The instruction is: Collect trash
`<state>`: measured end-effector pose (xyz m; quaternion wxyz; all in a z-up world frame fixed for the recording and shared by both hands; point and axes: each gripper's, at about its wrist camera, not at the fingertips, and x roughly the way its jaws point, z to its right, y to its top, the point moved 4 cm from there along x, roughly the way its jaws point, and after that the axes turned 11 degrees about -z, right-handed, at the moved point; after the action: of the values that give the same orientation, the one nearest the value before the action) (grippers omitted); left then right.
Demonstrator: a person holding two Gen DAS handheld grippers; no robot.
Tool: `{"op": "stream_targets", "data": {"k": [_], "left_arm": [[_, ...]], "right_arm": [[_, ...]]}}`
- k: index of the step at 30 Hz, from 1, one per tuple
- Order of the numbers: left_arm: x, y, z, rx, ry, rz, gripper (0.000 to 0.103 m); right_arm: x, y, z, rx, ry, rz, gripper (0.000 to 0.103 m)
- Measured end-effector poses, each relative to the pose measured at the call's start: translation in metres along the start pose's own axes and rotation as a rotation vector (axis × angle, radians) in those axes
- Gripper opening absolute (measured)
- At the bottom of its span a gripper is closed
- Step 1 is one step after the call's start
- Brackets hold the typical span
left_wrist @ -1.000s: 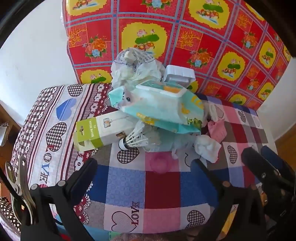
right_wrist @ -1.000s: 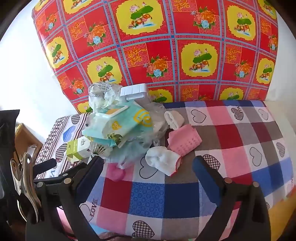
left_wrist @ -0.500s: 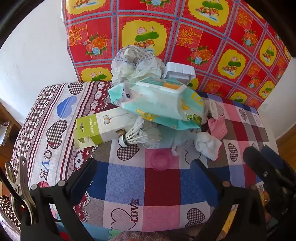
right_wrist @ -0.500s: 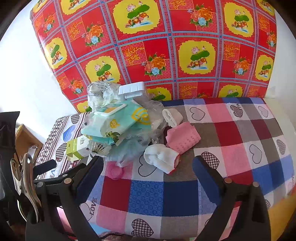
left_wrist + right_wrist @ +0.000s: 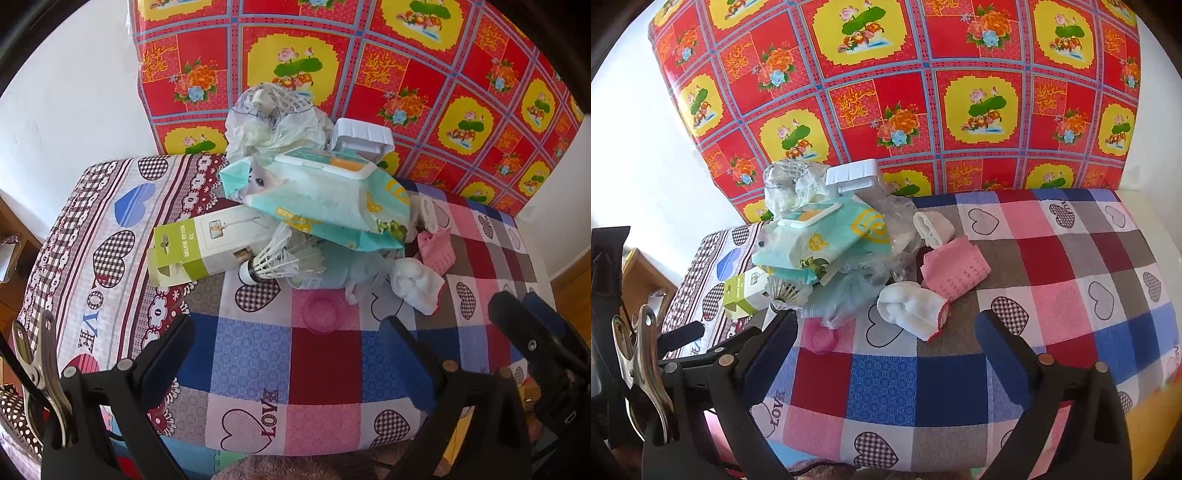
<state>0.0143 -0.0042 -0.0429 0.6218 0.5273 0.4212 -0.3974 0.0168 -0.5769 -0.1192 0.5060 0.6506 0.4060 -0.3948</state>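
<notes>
Teal wipes pack tops the trash heap, upper centre of frame, on the checked tabletop. Your left tongs and right tongs gape empty, lower frame, ready to pick.

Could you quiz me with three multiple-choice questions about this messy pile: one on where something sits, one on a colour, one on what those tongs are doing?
1. Where is the shuttlecock?
A. on top of the wipes pack
B. beside the selfie stick box, under the wipes pack's edge
C. on the floor

2. What colour is the small round lid lying in front of the pile?
A. green
B. black
C. pink

3. How are the left tongs and right tongs?
A. both open, holding nothing
B. both shut on trash
C. one holding a sock

Answers: B, its white feathers fan out next to the selfie stick box, below the wipes pack; C, it looks pink on the cloth; A, each pair's jaws stand wide apart.
</notes>
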Motion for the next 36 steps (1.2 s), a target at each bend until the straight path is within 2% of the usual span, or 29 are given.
{"op": "stream_targets", "data": {"k": [36], "left_arm": [[0.0035, 0.0043, -0.0004, 0.003, 0.005, -0.017, 0.101]], "right_arm": [[0.0039, -0.0041, 0.0037, 0.021, -0.002, -0.017, 0.099]]}}
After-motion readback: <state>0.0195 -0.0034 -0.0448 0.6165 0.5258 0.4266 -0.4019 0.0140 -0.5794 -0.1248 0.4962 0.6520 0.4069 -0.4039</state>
